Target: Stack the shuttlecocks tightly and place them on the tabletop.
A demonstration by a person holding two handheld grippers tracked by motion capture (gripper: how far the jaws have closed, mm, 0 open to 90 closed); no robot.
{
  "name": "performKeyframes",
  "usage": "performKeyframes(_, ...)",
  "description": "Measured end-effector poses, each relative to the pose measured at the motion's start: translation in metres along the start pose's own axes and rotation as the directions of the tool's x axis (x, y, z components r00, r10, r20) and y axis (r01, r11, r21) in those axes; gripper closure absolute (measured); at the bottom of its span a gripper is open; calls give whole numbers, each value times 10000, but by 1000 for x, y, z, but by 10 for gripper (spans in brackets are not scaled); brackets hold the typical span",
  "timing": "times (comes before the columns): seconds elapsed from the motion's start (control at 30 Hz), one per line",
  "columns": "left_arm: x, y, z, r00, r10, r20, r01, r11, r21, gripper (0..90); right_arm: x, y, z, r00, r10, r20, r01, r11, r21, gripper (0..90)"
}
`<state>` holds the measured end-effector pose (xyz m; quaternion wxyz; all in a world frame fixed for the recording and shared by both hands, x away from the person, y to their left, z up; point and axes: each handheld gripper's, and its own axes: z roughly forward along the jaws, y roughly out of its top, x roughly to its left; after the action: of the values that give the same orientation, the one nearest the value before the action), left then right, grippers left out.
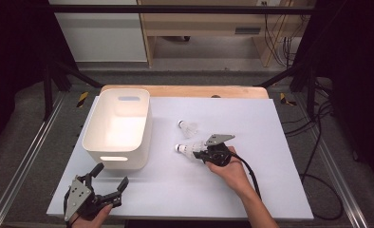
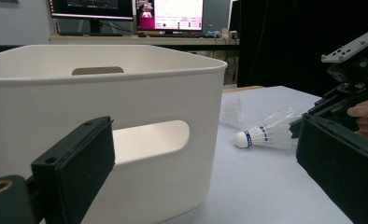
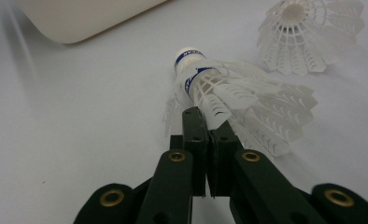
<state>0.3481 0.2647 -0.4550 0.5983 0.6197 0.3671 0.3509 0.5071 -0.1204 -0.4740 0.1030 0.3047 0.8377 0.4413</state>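
Lab: framed rig [image 1: 47, 85]; monitors [image 2: 126, 11]

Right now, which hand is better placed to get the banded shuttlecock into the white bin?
Right. The right gripper has its jaws shut on the skirt of the blue-banded shuttlecock, close beside the white bin. The left gripper waits open at the table's near edge, holding nothing.

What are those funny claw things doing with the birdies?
A person holds a claw tool in each hand. The right gripper is pinched shut on the skirt of a shuttlecock lying on the table. A second shuttlecock lies close by. The left gripper waits open beside the white bin.
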Motion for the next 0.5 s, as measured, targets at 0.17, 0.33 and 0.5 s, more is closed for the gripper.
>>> performKeyframes(0.17, 0, 0, 0, 10000, 11, -4, -11, 10000, 7, 46, 3, 0, 0, 9999, -52, 138, 51, 10000, 55, 779)
performKeyframes(0.33, 1, 0, -1, 10000, 12, -30, -12, 10000, -10, 46, 4, 1, -4, 9996, -28, 286, 24, 9999, 119, 703)
performKeyframes(0.5, 1, 0, -1, 10000, 11, -12, -11, 10000, -24, 45, 6, 1, -9, 9993, -29, 375, 23, 9998, 181, 643)
